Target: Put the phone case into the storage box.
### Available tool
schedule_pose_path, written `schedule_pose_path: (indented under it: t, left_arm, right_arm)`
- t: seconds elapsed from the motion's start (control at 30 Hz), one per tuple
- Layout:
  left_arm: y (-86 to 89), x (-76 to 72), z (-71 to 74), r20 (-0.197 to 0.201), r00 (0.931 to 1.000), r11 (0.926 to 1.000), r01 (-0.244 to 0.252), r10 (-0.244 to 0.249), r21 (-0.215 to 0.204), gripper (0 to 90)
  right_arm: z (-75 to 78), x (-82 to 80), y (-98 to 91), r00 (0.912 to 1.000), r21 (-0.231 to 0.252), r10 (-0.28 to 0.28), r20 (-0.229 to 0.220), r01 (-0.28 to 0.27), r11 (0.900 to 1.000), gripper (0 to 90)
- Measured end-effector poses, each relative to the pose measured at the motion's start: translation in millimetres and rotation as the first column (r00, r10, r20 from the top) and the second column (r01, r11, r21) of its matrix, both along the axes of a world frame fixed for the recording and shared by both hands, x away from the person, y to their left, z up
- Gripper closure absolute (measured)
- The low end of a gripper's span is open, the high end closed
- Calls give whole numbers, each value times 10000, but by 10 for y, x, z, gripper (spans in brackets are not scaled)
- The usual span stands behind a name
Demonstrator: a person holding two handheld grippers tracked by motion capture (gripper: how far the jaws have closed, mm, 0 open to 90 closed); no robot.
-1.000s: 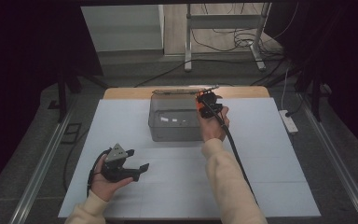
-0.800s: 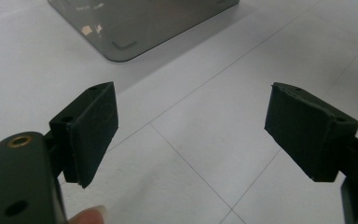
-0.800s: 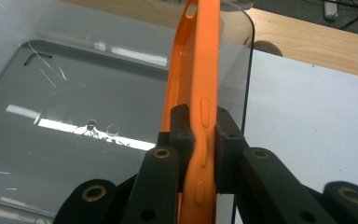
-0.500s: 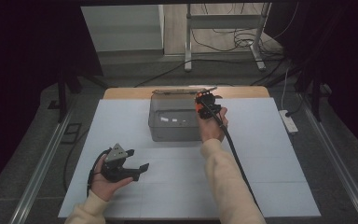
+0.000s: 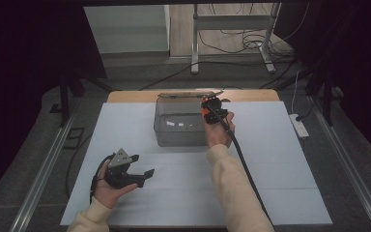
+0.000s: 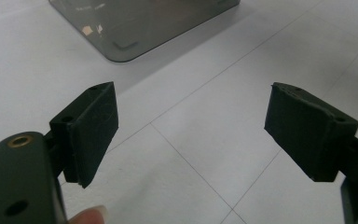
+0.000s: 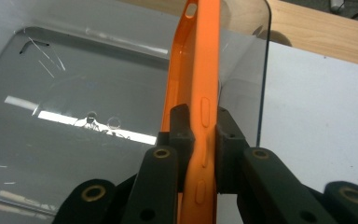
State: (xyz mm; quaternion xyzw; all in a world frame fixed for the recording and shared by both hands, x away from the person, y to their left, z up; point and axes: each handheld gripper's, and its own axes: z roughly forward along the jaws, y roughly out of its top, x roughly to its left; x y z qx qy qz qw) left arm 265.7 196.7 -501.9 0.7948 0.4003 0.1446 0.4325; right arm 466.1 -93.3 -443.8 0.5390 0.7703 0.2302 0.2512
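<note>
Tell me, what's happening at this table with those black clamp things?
A person sits at a white table with a hand-held gripper in each hand. The right hand-held gripper is clamped on an orange phone case, holding it edge-on over a clear plastic box at the far side of the table. The left hand-held gripper rests nearer the person with its jaws wide open and nothing between them.

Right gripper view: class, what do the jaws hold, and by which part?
The right gripper holds an orange phone case, its jaws clamped across one long side edge, at the button bumps, over the clear plastic box.
</note>
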Motion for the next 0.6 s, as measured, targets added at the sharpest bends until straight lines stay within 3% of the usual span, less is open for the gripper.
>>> schedule_pose_path:
  t: [0.6]
  left_arm:
    - [10, 1, 1, 11, 10000, 10000, -29, 29, -32, 175]
  right_arm:
    - [-82, 21, 28, 9998, -163, -95, -196, 92, 9998, 800]
